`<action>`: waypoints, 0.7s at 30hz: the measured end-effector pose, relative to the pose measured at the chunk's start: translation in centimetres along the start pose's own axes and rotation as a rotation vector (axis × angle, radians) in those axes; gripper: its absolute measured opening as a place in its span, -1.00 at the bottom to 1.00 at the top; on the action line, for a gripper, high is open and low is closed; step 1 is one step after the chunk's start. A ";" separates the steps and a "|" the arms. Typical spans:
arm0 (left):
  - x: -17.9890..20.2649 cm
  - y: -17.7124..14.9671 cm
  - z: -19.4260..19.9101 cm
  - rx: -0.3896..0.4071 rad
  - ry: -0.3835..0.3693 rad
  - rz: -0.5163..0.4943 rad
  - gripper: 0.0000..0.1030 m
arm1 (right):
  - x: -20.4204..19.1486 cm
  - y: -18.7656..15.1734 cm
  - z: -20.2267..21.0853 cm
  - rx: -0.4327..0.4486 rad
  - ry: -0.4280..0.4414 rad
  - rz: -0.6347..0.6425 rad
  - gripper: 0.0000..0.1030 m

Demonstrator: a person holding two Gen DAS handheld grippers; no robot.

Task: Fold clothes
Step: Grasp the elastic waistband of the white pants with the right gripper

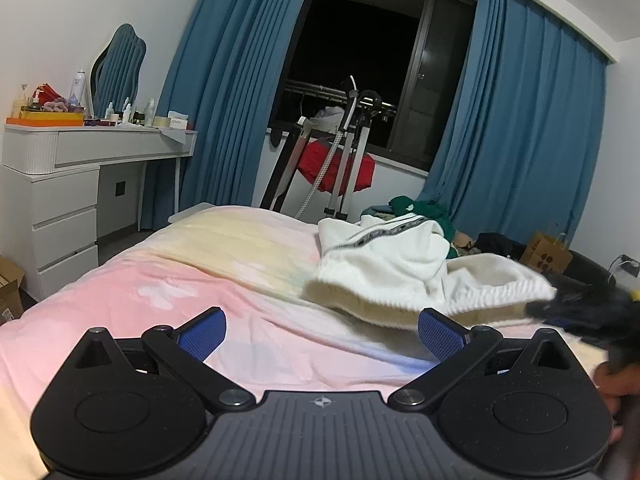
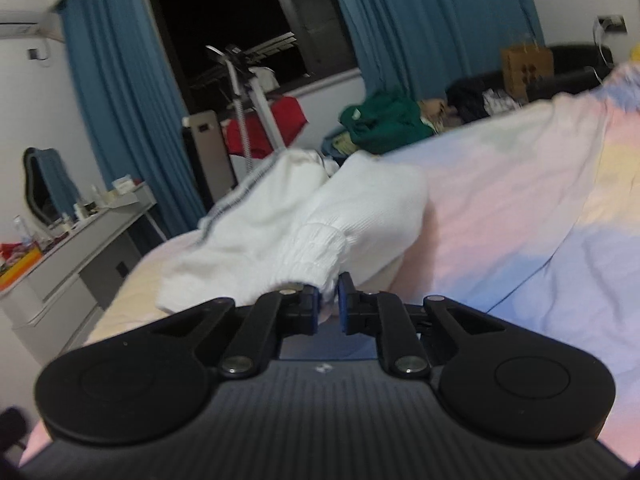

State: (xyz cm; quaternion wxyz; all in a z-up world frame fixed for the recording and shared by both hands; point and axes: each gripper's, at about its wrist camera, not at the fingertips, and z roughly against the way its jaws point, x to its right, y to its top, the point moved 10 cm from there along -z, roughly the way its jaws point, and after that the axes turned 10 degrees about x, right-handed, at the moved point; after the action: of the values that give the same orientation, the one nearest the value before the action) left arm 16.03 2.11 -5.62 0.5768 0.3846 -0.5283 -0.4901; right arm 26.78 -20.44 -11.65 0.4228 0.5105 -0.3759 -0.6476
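Note:
A white fleece garment with a dark-striped trim lies bunched on the pink and yellow bedspread. My left gripper is open and empty, low over the bed, just left of the garment's hem. My right gripper is shut on the ribbed cuff of the white garment and lifts it off the bedspread. The right gripper shows blurred at the right edge of the left wrist view, at the garment's edge.
A white dressing table with bottles and a mirror stands left of the bed. A clothes rack with a red cloth stands by the dark window. A pile of green and dark clothes and a brown paper bag lie beyond the bed.

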 end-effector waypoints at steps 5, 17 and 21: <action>0.3 0.2 0.9 0.002 -0.023 0.006 0.99 | -0.3 1.6 4.7 -0.019 0.020 0.045 -0.76; 0.3 -3.0 -2.3 -0.113 -0.017 -0.025 0.99 | 8.3 -6.3 4.6 -0.273 -0.149 -0.261 -0.86; -0.2 -3.5 -7.0 -0.156 -0.014 0.034 0.98 | 8.1 -6.9 4.5 -0.261 -0.148 -0.234 -0.86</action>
State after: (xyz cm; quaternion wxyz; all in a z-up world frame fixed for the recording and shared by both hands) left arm 22.36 0.97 -10.06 0.6095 0.3261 -0.4991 -0.5225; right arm 20.27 -25.21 -19.89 0.3781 0.4428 -0.2568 -0.7714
